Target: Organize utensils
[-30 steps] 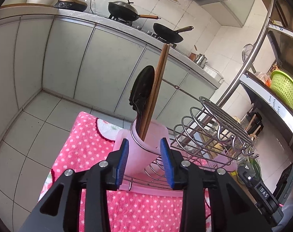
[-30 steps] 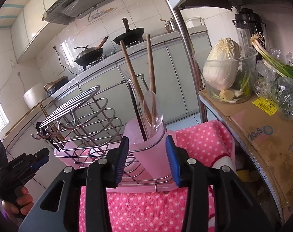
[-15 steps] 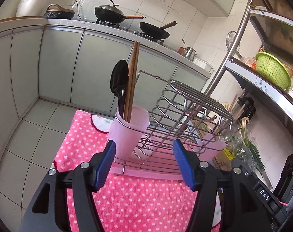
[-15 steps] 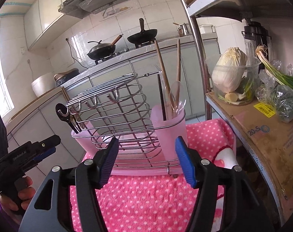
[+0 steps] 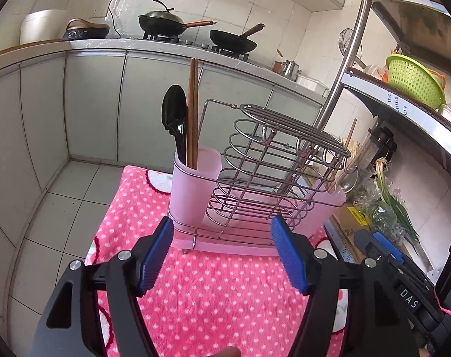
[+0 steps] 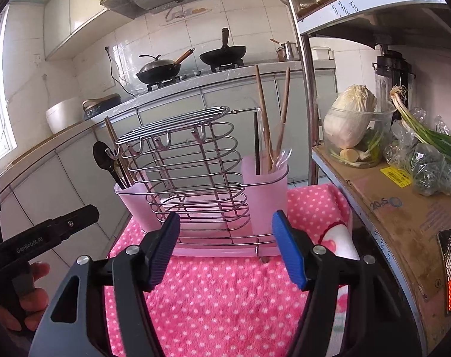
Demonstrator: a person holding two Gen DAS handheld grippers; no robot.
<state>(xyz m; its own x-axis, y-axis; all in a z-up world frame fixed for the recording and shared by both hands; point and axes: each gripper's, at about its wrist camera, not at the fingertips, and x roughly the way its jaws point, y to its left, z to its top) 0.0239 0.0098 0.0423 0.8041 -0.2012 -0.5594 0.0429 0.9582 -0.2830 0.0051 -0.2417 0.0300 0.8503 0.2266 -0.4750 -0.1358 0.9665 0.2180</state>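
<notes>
A wire rack (image 5: 273, 160) with a pink cup at each end stands on a pink dotted towel (image 5: 210, 285). The left cup (image 5: 192, 187) holds a black spoon (image 5: 173, 116) and brown chopsticks (image 5: 192, 113). The right cup (image 6: 265, 196) holds chopsticks (image 6: 262, 113), a clear spoon (image 6: 280, 156) and a dark stick. My left gripper (image 5: 222, 253) is open and empty, in front of the rack. My right gripper (image 6: 225, 250) is open and empty, also short of the rack (image 6: 189, 172). The left cup also shows in the right wrist view (image 6: 133, 199).
A metal shelf on the right carries a cardboard box (image 6: 404, 217), a cabbage in a clear tub (image 6: 353, 125) and green onions (image 6: 427, 136). A green basket (image 5: 413, 80) sits higher up. Behind is a counter with two woks (image 5: 162, 23). The towel ends above the tiled floor (image 5: 61, 196) on the left.
Both grippers have pulled back from the cups and opened wider. The rack and its utensils stay in place.
</notes>
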